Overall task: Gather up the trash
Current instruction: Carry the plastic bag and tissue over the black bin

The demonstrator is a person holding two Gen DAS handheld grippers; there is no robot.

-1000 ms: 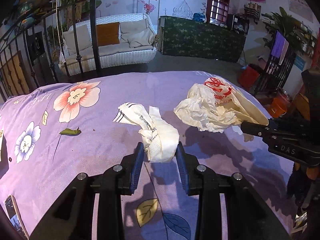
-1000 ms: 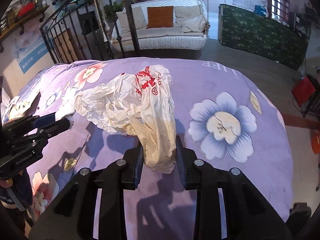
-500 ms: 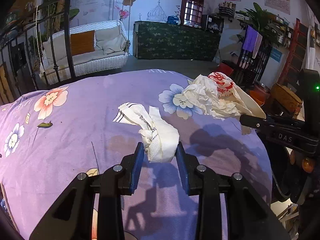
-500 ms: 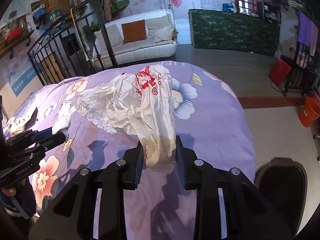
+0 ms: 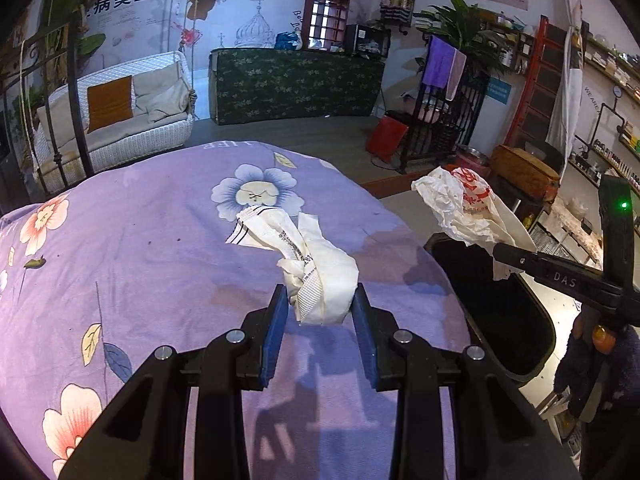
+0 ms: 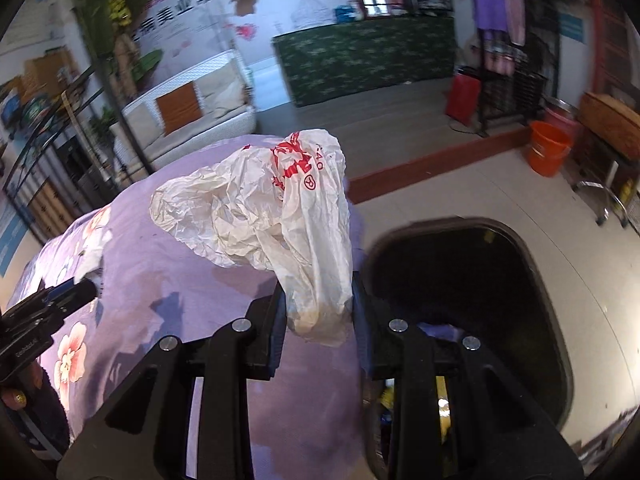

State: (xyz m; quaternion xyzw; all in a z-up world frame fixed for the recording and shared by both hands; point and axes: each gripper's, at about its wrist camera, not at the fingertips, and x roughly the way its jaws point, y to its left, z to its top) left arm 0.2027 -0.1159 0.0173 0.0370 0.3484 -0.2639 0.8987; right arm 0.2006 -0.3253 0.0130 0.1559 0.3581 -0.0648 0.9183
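Observation:
My left gripper point(image 5: 320, 312) is shut on a crumpled white wrapper with black print point(image 5: 308, 264), held above the purple flowered tablecloth point(image 5: 140, 248). My right gripper point(image 6: 318, 312) is shut on a crumpled white plastic bag with red print point(image 6: 280, 208), held at the table's right edge beside the open black trash bin point(image 6: 480, 300). In the left wrist view the right gripper point(image 5: 500, 254) holds the bag point(image 5: 468, 208) over the bin point(image 5: 496, 312). The left gripper point(image 6: 86, 290) shows at the left of the right wrist view.
A small green leaf point(image 5: 34, 263) lies on the cloth at left. An orange bucket point(image 6: 548, 152) and a red bin point(image 6: 464, 98) stand on the floor beyond. A white wicker sofa point(image 5: 116, 120) and a green-covered counter point(image 5: 296, 84) are behind the table.
Both grippers have swung to the right with their trash. The right gripper and its bag have moved from over the table to the table's edge by the black bin.

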